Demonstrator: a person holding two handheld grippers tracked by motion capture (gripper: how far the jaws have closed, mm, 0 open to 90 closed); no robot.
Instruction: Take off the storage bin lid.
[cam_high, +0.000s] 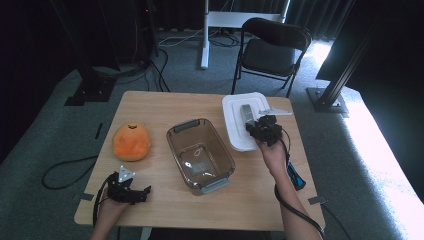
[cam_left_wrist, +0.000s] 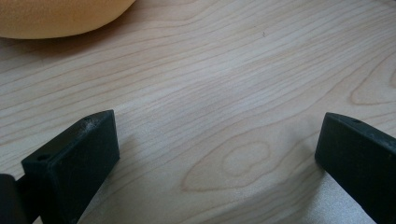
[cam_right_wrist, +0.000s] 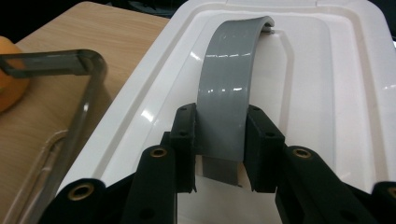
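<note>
R gripper (cam_right_wrist: 219, 144) is pinching the grey handle (cam_right_wrist: 226, 93) of the white lid (cam_high: 235, 120), which lies at the far right of the counter (cam_high: 150, 102), just right of the clear bin (cam_high: 200, 155). Bin has nothing in it. L gripper (cam_high: 131, 192), spread wide w/ bare wood btwn its jaws, sits at near left, orange plush (cam_high: 131, 141) just beyond.

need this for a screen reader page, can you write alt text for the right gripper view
The right claw is shut on the grey handle that arches over a white lid, one black jaw on each side of it. To the left, the rim of a clear container stands on the wooden table, with a bit of an orange thing at the edge.
</note>
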